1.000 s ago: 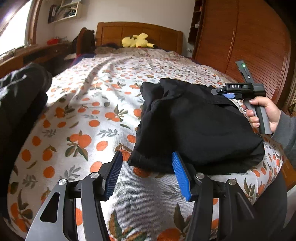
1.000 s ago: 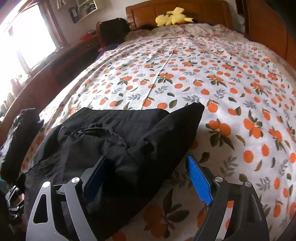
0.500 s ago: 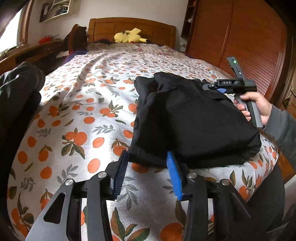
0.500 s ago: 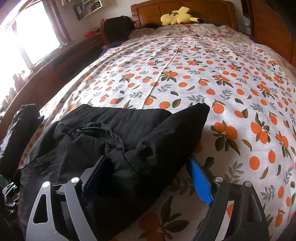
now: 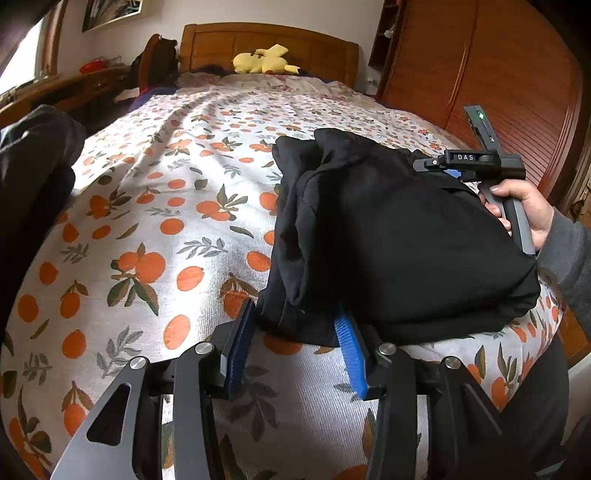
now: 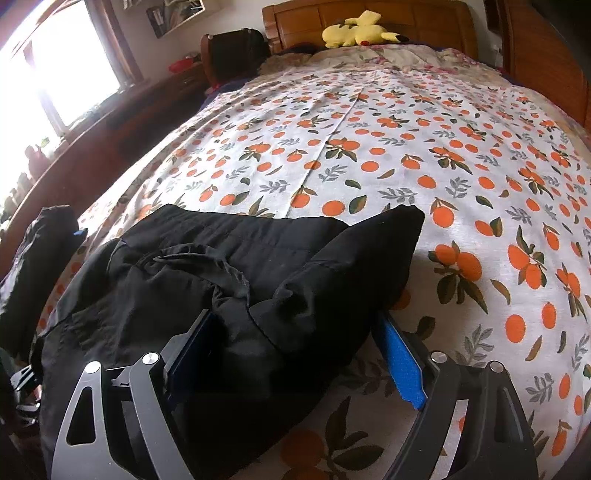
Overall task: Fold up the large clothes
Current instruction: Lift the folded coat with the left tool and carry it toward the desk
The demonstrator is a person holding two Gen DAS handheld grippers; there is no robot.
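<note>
The left tongs [image 5: 295,347] stood half spread at the near edge of the bed [image 5: 155,236], their blue pads flanking the near left corner of the black garment [image 5: 399,236]. The cloth's hem lay between the pads, but whether they pressed on it could not be told; they seemed placed there to take that corner for the next fold. The right tongs [image 6: 295,354] stood wide, their jaws closing at this moment around a thick bunched roll of the same garment, at its end nearer the bed's right edge. The pads did not visibly pinch the cloth yet. In the left wrist view the person's right hand [image 5: 524,210], in a grey sleeve, gripped the handle of that tool low over the bundle.

The garment lay folded into a plump, loose packet along the foot edge of the bed, toward its right corner. One flap poked out toward the middle of the bed, and rumpled lining showed on top. With both tools at opposite ends, the likely aim was to lift or double the packet once more.

The bedspread was white with an orange-and-leaf print, lightly creased. At the bed's left edge lay another dark heap of clothing [image 6: 44,254]. Farther off, a yellow plush toy [image 6: 358,29] lay against the wooden headboard [image 5: 273,40]. A bright window [image 6: 55,70] stood on the left wall and a wooden wardrobe [image 5: 498,74] on the right.
</note>
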